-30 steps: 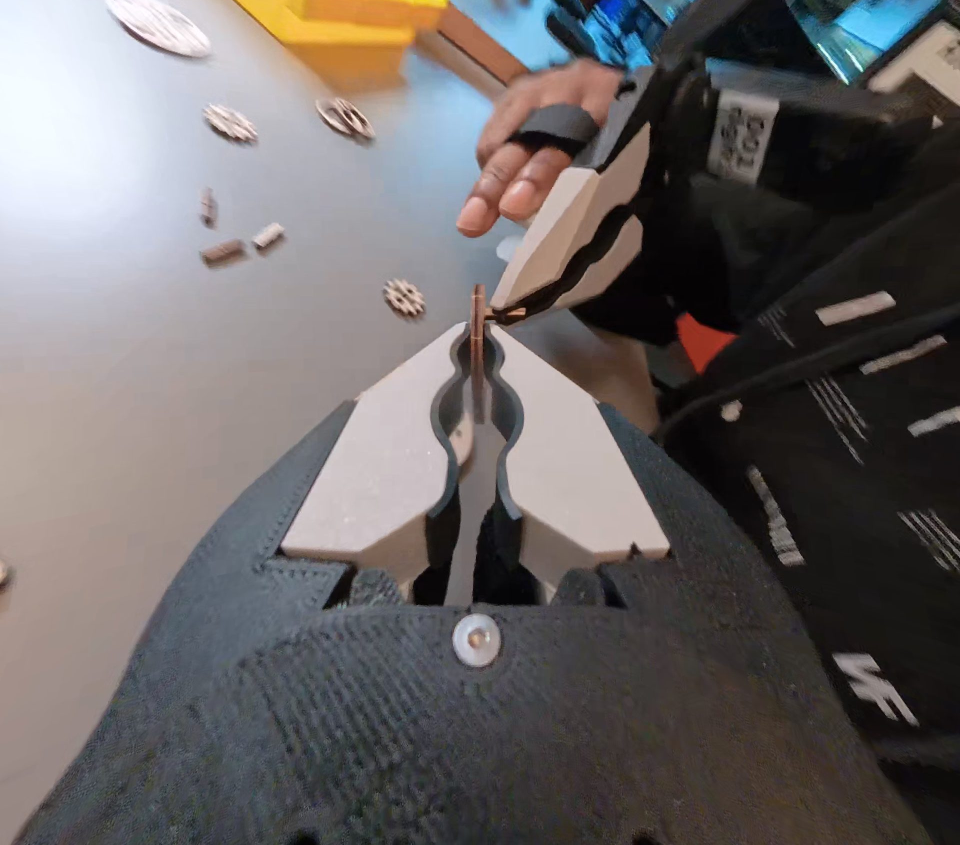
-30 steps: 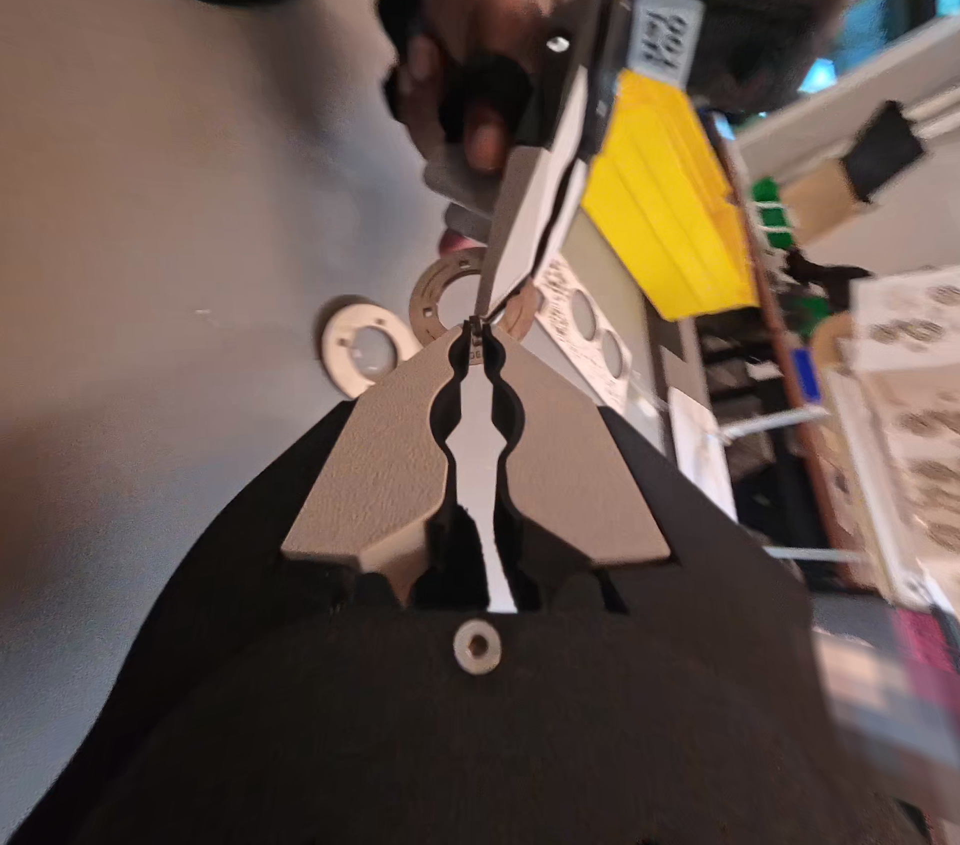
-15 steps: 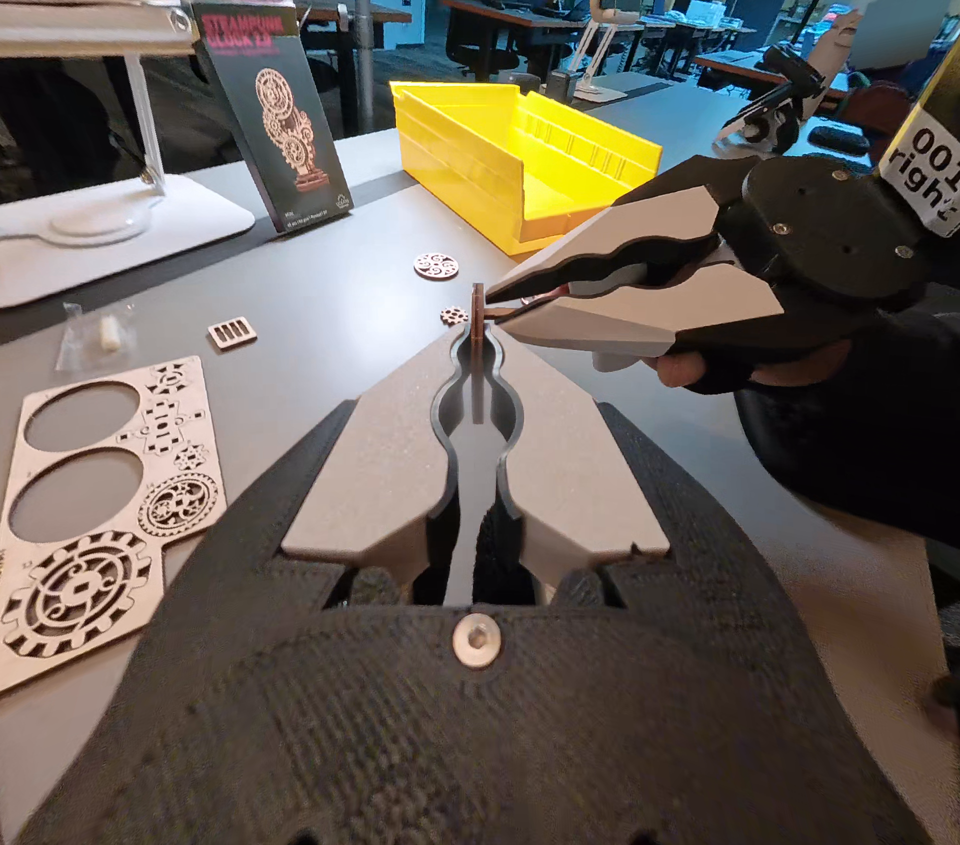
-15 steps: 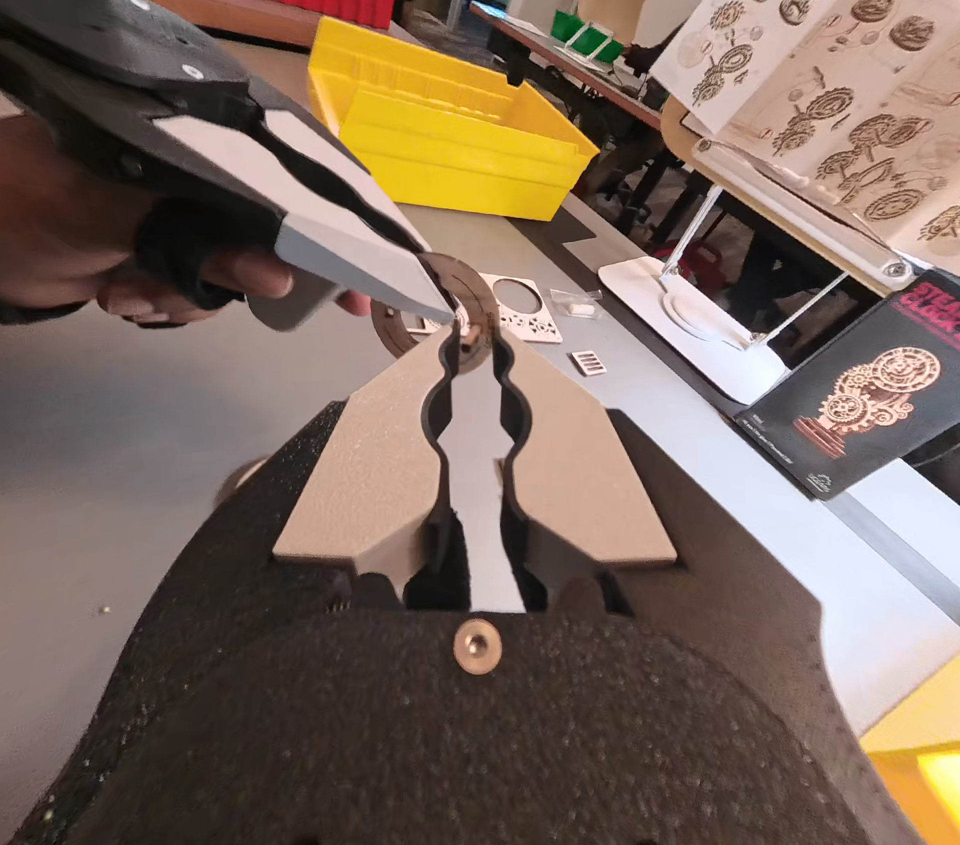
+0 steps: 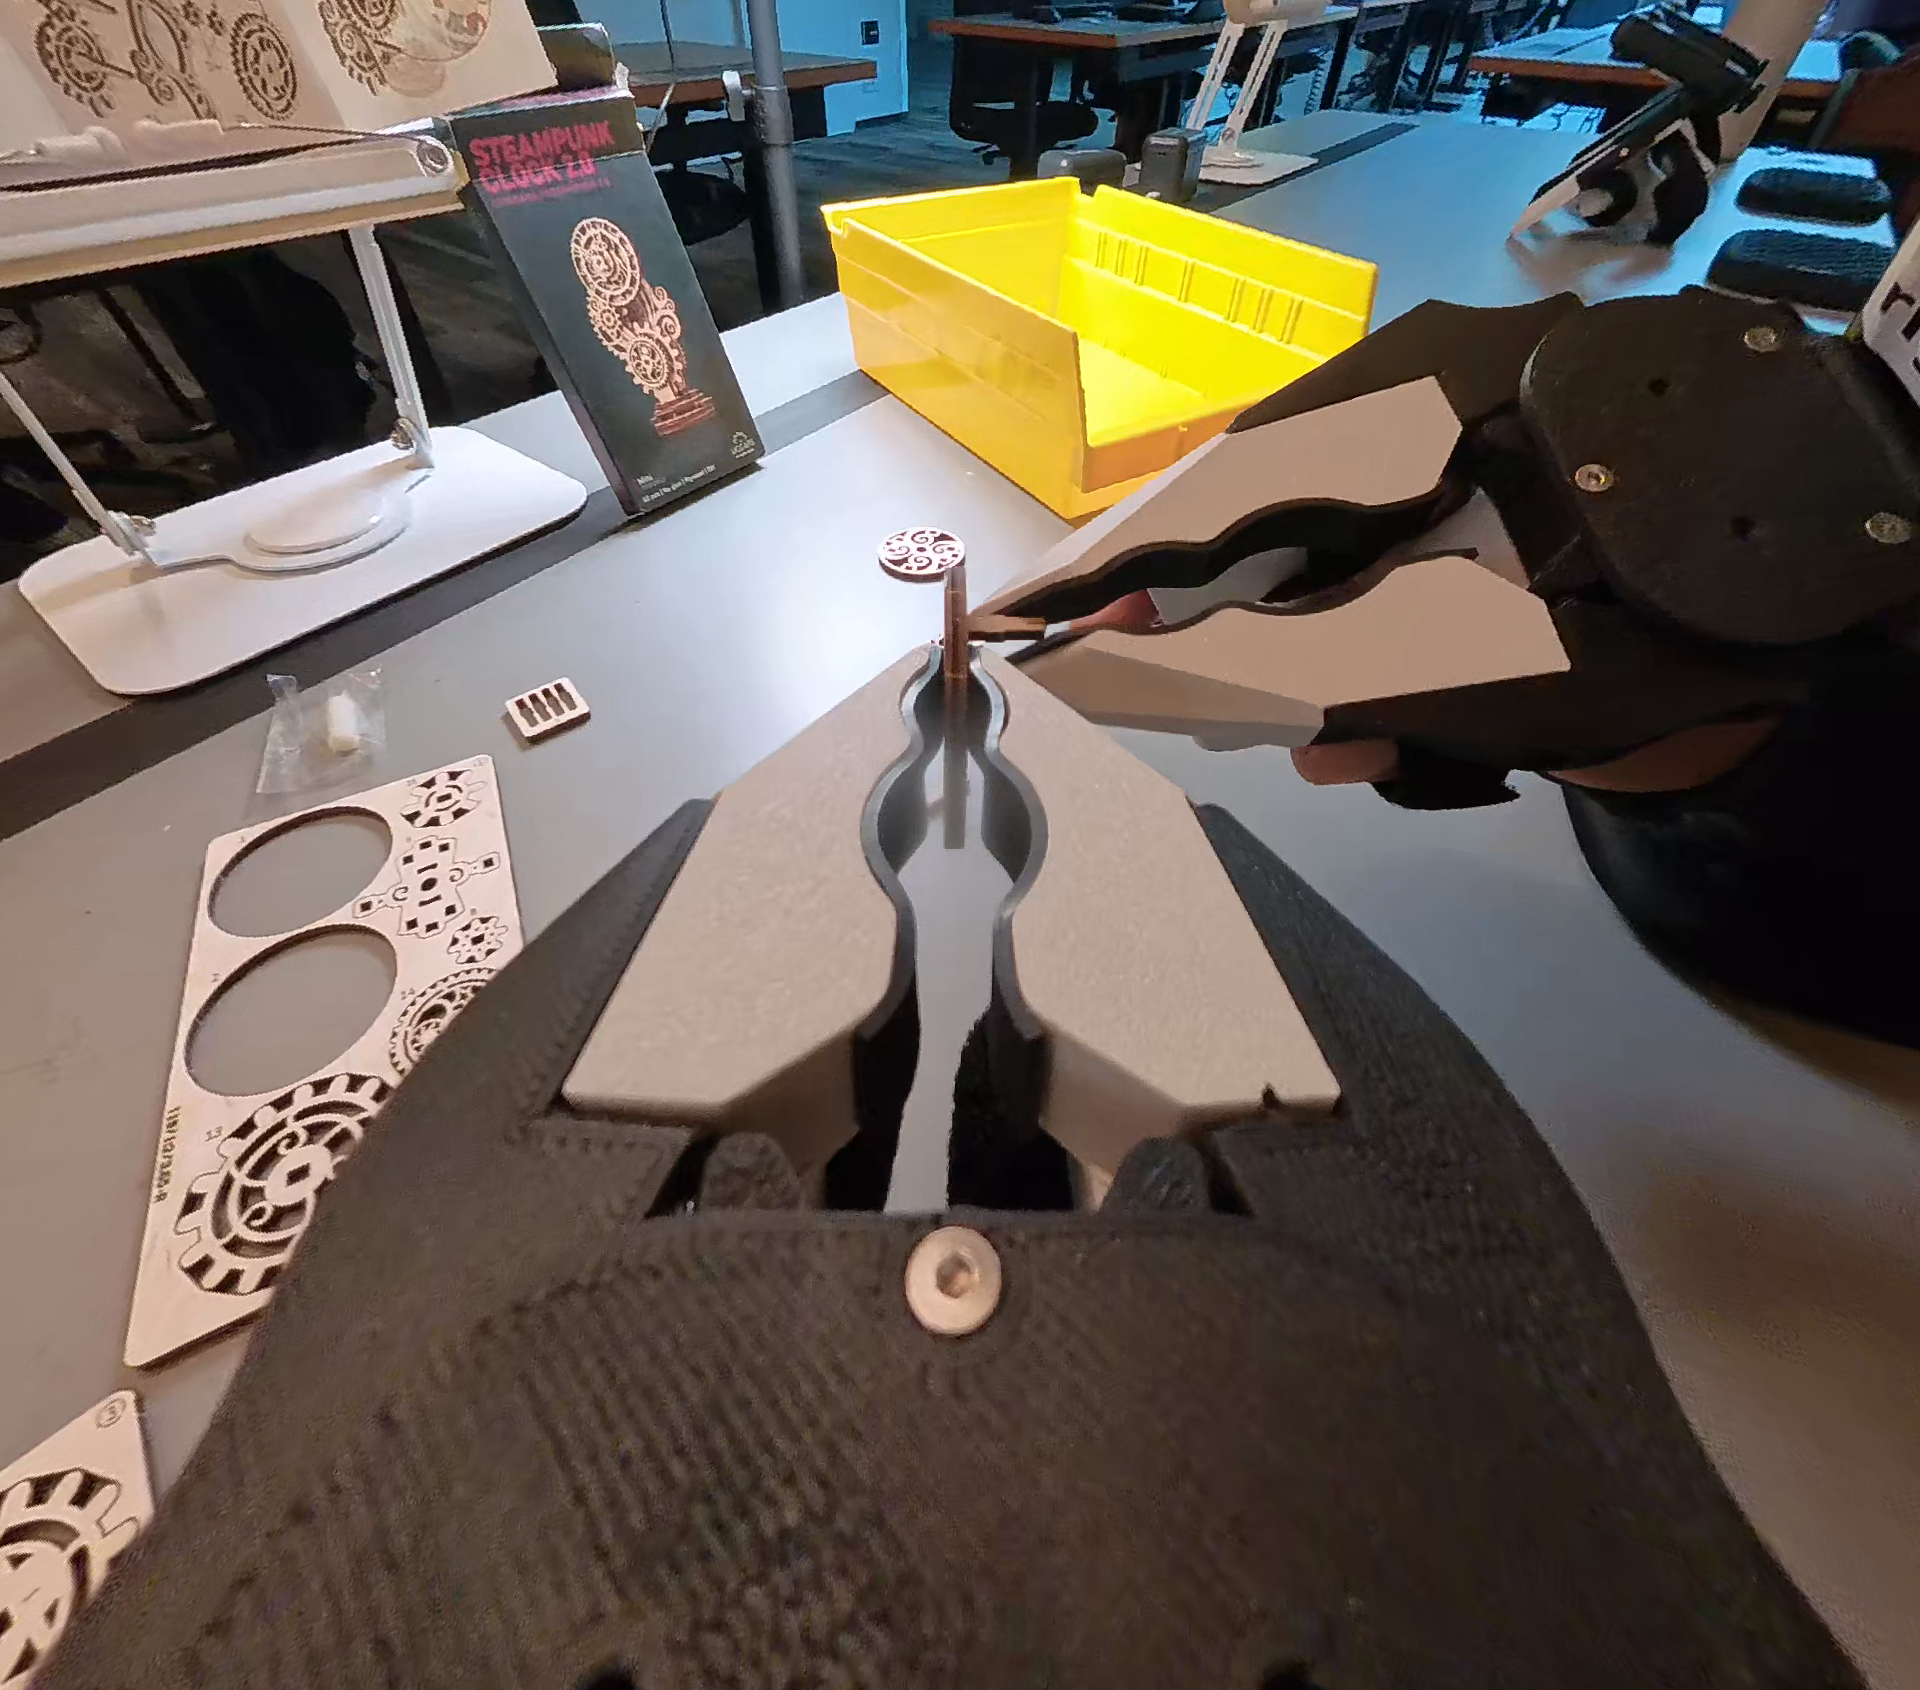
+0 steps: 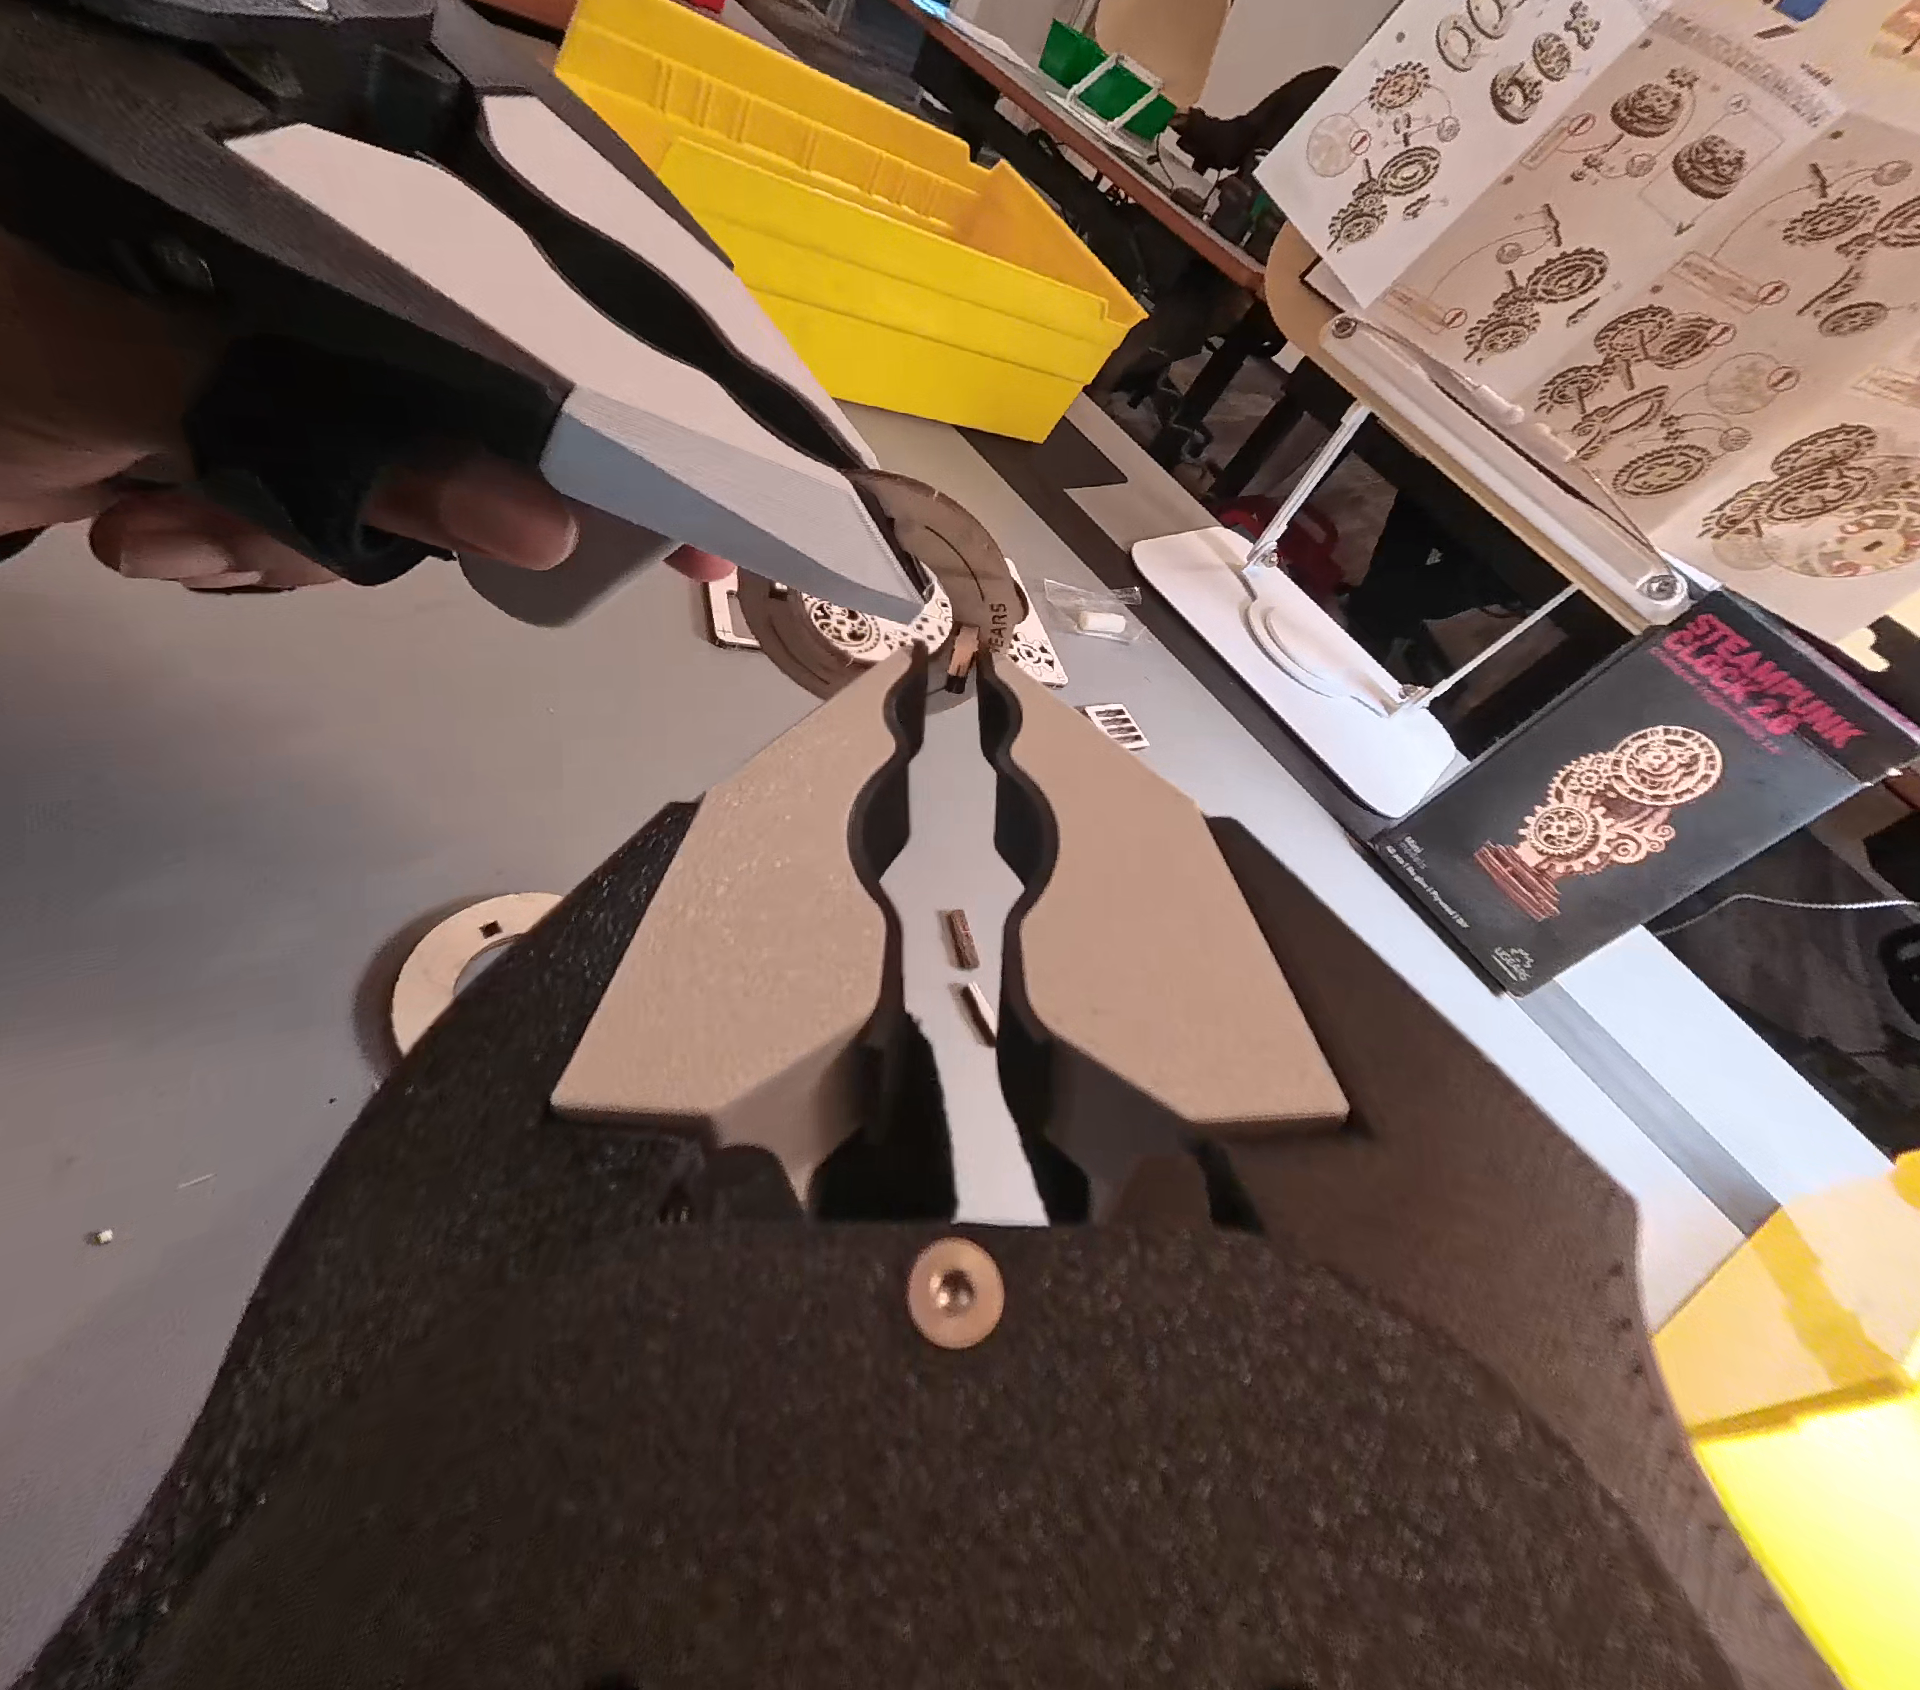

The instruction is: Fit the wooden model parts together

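Observation:
My left gripper (image 5: pixel 951 653) is shut on a thin brown wooden ring (image 5: pixel 952 614), held upright and seen edge-on above the grey table. My right gripper (image 5: pixel 1000 628) comes in from the right, shut on a small wooden peg (image 5: pixel 1016 626) whose end touches the ring's face. In the right wrist view my right gripper (image 6: pixel 951 669) pinches the peg (image 6: pixel 961 653) against the ring (image 6: pixel 971 544), which the left gripper (image 6: pixel 902 586) holds from the upper left. Whether the peg sits in a hole is hidden.
A yellow bin (image 5: pixel 1091 352) stands behind the grippers, and a black box (image 5: pixel 613 310) leans by a white instruction stand (image 5: pixel 301 518). A cut-out wooden sheet (image 5: pixel 322 1017), a small round gear (image 5: pixel 920 551), a slotted piece (image 5: pixel 548 710) and two loose pegs (image 6: pixel 958 934) lie on the table. My left and right fingertips are right by each other.
Both grippers have rolled together from a steep tilt to level, still shut on the ring and the peg. Since half a second ago they have barely moved.

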`<state>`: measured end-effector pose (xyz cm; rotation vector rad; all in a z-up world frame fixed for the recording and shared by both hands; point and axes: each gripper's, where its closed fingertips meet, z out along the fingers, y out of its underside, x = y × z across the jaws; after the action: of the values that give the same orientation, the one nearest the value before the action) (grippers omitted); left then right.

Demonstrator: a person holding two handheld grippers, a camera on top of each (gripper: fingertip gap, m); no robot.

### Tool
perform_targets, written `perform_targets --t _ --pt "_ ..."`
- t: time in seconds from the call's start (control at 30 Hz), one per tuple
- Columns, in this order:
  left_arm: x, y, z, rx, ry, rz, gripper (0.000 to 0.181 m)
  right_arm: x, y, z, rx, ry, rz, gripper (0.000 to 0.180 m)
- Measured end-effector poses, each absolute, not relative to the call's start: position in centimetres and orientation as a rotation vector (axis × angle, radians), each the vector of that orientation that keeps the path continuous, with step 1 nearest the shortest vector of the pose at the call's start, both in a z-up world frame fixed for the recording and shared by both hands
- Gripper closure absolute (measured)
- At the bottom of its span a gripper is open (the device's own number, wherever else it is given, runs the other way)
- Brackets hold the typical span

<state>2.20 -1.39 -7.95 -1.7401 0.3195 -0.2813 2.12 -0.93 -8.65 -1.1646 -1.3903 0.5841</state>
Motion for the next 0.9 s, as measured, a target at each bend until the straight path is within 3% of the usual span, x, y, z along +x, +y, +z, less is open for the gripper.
perform_targets --t 0.37,0.47,0.6,0.83,0.9 --pt "2.3 -1.3 -8.4 -1.751 0.323 -0.309 0.179 2.0 -0.7 -8.6 -1.178 -1.379 0.586 0.178" --pt "2.0 -1.1 -8.4 -1.763 0.321 -0.326 0.166 2.0 -0.7 -8.9 -1.159 -1.416 0.548 0.179" --pt "2.0 -0.8 -9.1 -1.811 0.352 -0.340 0.179 1.8 -0.8 -9.4 -1.095 -1.460 0.438 0.179" --pt "1.3 0.8 -10.6 -1.861 0.376 -0.272 0.180 1.3 0.7 -10.6 -1.032 -1.484 0.188 0.179" --pt "-4.6 2.3 -12.4 -1.940 0.288 0.068 0.179 1.4 -0.2 -9.3 -0.969 -1.450 0.194 0.179"
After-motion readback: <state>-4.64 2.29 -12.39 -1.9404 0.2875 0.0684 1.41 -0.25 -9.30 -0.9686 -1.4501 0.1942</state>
